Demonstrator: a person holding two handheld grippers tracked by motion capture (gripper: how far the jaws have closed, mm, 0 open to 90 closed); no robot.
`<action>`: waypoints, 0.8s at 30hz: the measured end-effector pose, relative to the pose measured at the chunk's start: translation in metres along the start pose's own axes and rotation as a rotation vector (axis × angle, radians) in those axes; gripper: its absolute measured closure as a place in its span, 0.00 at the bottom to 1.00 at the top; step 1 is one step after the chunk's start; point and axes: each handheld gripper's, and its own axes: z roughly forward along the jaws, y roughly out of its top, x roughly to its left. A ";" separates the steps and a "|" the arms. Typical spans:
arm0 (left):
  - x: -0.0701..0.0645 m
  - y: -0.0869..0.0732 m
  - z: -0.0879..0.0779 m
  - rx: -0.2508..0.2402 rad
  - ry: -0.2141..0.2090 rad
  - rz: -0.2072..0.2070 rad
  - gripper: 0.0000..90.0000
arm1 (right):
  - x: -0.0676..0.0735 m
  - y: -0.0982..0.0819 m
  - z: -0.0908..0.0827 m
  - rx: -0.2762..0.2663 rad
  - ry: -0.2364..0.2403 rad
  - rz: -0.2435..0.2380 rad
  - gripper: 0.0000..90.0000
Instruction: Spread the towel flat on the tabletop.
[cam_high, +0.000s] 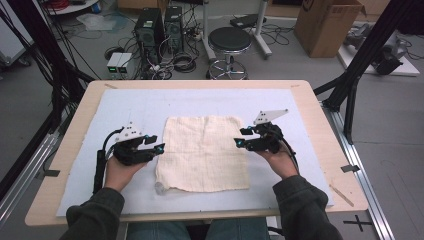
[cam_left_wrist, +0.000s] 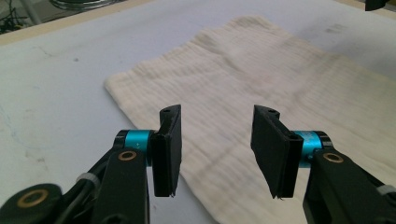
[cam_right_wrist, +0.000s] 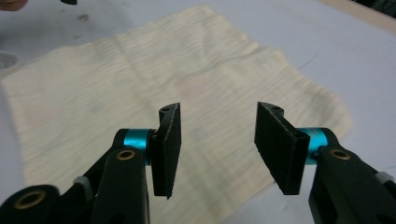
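Left fingers: we see the black pads (cam_left_wrist: 170, 149) of the left gripper (cam_high: 151, 142) standing apart with nothing between them, hovering at the left edge of the cloth.
Right fingers: the right gripper (cam_high: 240, 137) has its black pads (cam_right_wrist: 169, 149) parted too and empty, poised over the cloth's right edge.
Cloth: the cream, loosely woven square cloth (cam_high: 204, 152) lies flat in the middle of the pale blue mat (cam_high: 125, 100), between the two grippers, not held by either.
Step in hand: we judge it to be taking the two side edges for a fold (or a lift).
How to do it well: we should lower each gripper until one pad slides under the hem, close on a single layer, and match the two grips in height so the cloth rises level.
Risk: pinching the mat along with the cloth.
Table: the light wooden tabletop (cam_high: 320, 120) gives room on all sides.
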 end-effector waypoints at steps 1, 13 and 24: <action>-0.003 -0.003 -0.003 0.000 -0.013 0.008 0.59 | 0.005 -0.004 -0.002 -0.011 0.010 -0.004 0.56; -0.035 -0.036 -0.018 0.060 -0.134 0.084 0.61 | 0.047 -0.052 -0.006 0.031 0.111 -0.029 0.62; -0.041 -0.050 -0.003 0.202 -0.225 0.144 0.73 | 0.059 -0.073 0.000 0.112 0.170 -0.063 0.71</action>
